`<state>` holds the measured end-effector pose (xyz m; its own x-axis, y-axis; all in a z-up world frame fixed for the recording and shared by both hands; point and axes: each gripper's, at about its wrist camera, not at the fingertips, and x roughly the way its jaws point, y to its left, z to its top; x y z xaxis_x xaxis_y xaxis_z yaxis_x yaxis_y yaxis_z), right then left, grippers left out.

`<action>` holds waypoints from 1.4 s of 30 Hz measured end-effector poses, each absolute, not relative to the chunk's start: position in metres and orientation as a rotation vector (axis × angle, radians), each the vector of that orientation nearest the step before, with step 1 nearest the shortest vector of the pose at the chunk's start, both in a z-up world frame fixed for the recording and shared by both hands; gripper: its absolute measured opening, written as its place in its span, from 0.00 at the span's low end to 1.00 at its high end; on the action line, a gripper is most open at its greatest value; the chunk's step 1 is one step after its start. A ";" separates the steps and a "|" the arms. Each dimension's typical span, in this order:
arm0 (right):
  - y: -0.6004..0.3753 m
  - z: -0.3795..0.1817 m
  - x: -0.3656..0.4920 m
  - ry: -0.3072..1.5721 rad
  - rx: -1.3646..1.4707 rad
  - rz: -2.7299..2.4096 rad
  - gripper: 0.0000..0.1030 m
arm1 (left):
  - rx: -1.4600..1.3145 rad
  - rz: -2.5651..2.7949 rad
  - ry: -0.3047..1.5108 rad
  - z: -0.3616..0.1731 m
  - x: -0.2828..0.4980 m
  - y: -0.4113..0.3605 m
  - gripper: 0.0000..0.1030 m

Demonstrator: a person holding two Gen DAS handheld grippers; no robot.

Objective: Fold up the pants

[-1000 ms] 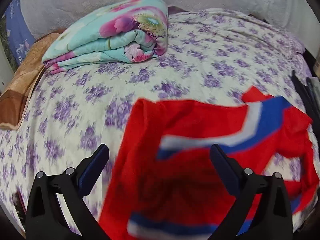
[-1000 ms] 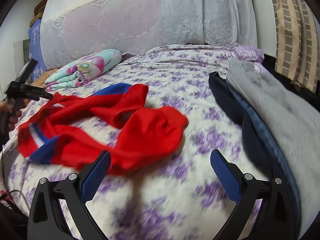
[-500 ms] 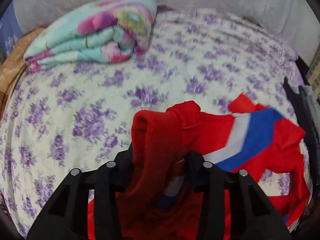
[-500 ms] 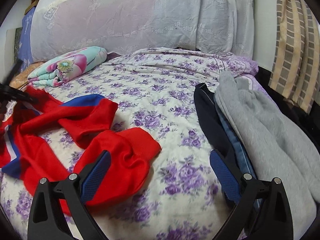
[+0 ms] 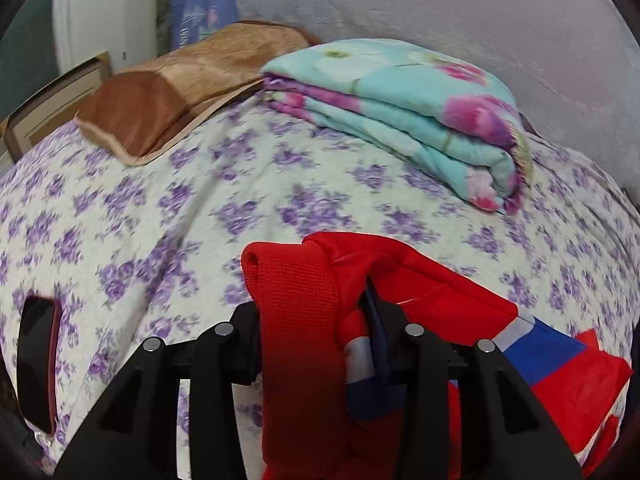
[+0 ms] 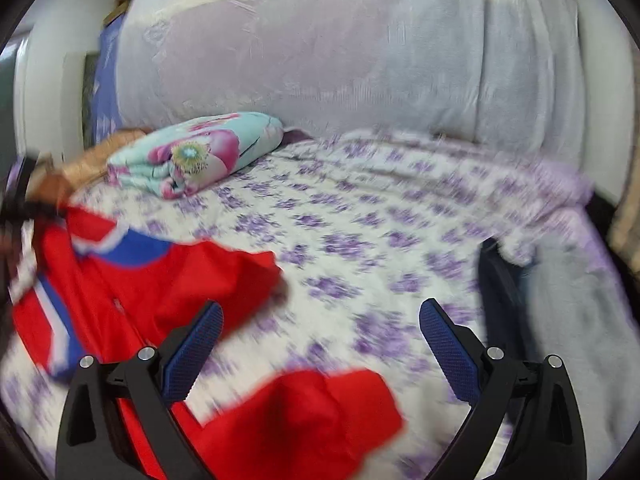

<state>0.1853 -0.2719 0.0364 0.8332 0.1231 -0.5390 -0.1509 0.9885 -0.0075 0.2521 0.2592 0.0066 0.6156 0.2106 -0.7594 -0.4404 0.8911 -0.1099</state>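
bed (image 5: 280, 168): covered by white sheet with purple flowers
folded quilt (image 5: 404, 116): turquoise with pink blooms, lying at far side near headboard
brown pillow (image 5: 176, 88): at far left corner, just beside quilt
red pants (image 6: 160, 280): spread rumpled over near left part
dark phone (image 5: 36, 364): flat near left edge
grey and dark clothes (image 6: 560, 320): piled along right edge

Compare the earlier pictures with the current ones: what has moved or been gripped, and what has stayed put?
The left gripper, open a second ago, closed on a bunched edge of the red pants and now holds it raised off the bed. The right gripper stays open and empty, though its view has shifted. The folded floral quilt and brown pillow lie where they were.
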 end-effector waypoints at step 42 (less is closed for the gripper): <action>-0.382 0.014 0.254 0.784 0.282 -0.144 0.78 | -0.172 0.255 0.812 0.002 0.250 0.223 0.57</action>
